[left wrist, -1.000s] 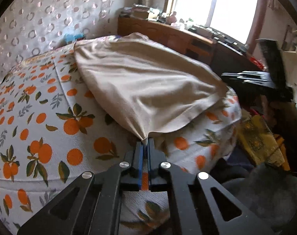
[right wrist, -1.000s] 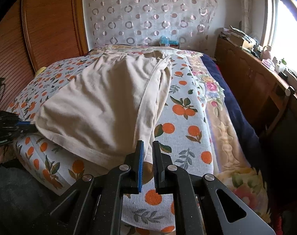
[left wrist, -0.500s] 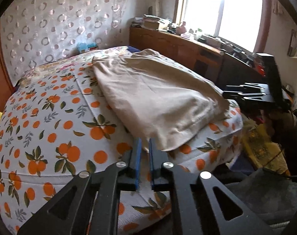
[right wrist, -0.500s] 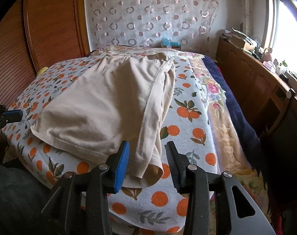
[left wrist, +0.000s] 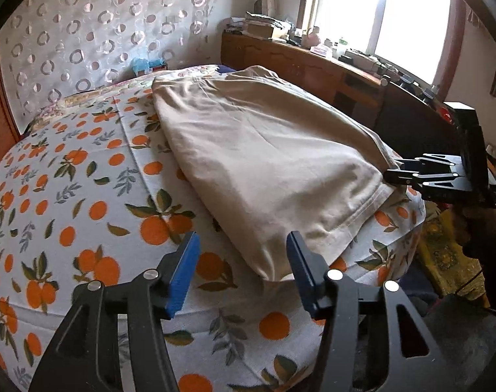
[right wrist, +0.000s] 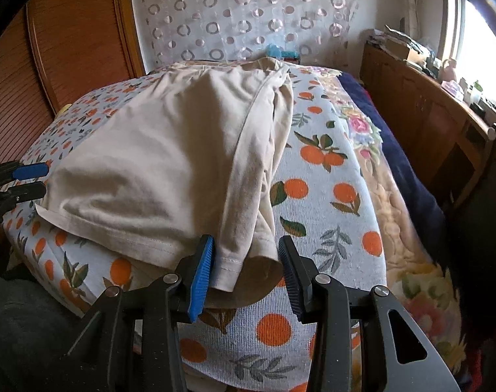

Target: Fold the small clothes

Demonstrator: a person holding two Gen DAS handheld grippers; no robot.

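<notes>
Covering most of both views was the bed (left wrist: 84,196), spread with a white sheet printed with oranges and green leaves, a floral quilt (right wrist: 395,202) lying along its window side. Behind it hung a curtain (right wrist: 241,16) patterned with rings, with a wooden cabinet (left wrist: 300,65) under the bright window.

On the bed lay the beige garment (left wrist: 264,163), folded lengthwise with one long edge doubled over, its hem end reaching the near edge of the mattress and drooping slightly over it.

The left claw (left wrist: 241,274) pointed down at one near corner of the garment; its blue-padded jaws were opening, standing well apart, with the corner of cloth lying loose between them and neither pad pressing on it. The right claw (right wrist: 244,271) sat at the other near corner, jaws moderately apart, the folded hem lying between them, just beside the left pad but not gripped. Each claw appeared at the edge of the other's view.
</notes>
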